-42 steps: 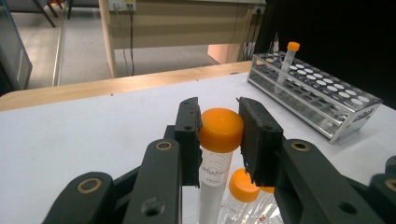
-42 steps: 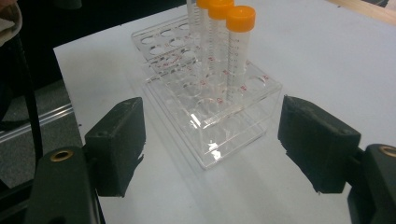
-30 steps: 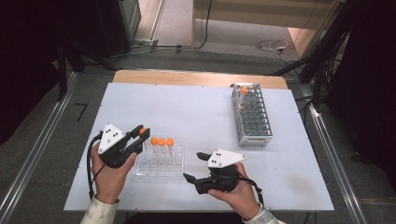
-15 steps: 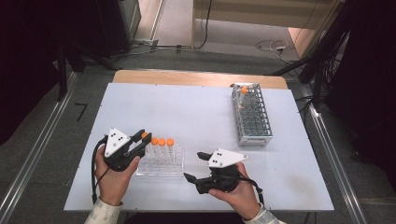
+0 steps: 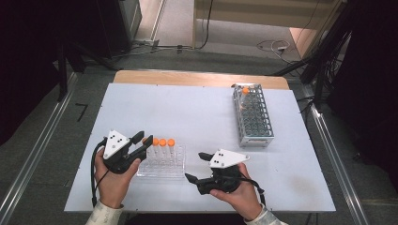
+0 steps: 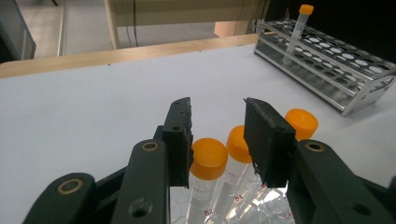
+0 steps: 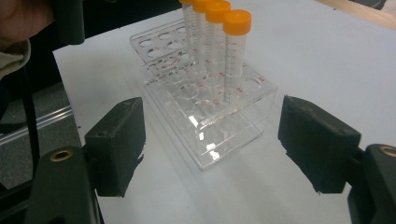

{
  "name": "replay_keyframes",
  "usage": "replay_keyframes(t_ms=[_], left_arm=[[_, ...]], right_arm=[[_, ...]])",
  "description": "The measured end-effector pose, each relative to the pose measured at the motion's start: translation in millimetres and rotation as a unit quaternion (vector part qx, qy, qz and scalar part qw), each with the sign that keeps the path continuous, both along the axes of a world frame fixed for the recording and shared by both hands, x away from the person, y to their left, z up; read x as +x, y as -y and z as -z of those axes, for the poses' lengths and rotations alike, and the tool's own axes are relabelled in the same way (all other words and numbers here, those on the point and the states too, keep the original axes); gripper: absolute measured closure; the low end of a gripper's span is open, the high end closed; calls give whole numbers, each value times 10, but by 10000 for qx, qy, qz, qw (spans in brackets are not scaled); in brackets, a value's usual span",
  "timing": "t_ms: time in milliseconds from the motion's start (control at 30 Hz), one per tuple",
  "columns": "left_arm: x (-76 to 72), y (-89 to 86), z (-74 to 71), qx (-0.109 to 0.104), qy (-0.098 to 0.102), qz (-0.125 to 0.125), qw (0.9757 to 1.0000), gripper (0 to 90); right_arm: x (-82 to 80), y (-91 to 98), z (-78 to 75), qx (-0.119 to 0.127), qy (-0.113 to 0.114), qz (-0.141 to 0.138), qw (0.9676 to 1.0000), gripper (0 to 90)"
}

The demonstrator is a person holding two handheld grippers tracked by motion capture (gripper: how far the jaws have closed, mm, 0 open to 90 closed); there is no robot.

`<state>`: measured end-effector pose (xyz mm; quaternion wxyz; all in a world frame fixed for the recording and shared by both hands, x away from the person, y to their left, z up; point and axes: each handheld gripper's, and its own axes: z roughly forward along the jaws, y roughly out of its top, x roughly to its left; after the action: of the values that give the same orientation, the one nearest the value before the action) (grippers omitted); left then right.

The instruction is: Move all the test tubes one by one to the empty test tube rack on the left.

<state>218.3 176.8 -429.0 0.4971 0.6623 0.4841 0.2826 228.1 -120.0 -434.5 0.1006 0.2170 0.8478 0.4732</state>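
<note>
Left gripper (image 6: 217, 135) has advanced; jaws flank nearest tube (image 6: 208, 158).

Bright, even light on the table (image 5: 197, 108) — dark surroundings, soft focus.

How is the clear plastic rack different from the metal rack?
The clear rack is see-through plastic; the metal rack is grey wire grid. The clear rack holds a row of orange-capped tubes; the metal rack holds one tube. Both stand on the white table.

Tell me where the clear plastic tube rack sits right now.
In the high view, the clear plastic tube rack stands near the white table's front edge, between the left gripper and the right gripper.
</note>
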Motion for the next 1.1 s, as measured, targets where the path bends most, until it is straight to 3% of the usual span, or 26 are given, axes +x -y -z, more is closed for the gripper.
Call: replay_keyframes(t_ms=[100, 433, 633, 767, 900, 967, 1100], left_arm=[[-3, -13, -9, -134, -23, 51, 9999, 575], [-15, -28, -71, -434, -48, 9, 9990, 330], [-35, -14, -112, -429, -35, 35, 9991, 290], [-35, 0, -113, -355, -24, 29, 9994, 290], [-39, -7, -127, -360, -6, 8, 9993, 291], [-33, -22, -129, -375, -23, -5, 9993, 290], [-27, -49, -129, -419, -17, -58, 9991, 290]], right_arm=[[4, 2, 0, 7, 3, 9, 10000, 219], [76, 75, -5, 67, 3, 242, 9997, 213], [243, 254, -74, 210, 115, 778, 9967, 214], [429, 445, -131, 292, 196, 1357, 9901, 217], [603, 620, -207, 257, 284, 1944, 9802, 220], [694, 703, -260, 144, 377, 2297, 9724, 228], [930, 840, -339, 192, 381, 2868, 9570, 234]])
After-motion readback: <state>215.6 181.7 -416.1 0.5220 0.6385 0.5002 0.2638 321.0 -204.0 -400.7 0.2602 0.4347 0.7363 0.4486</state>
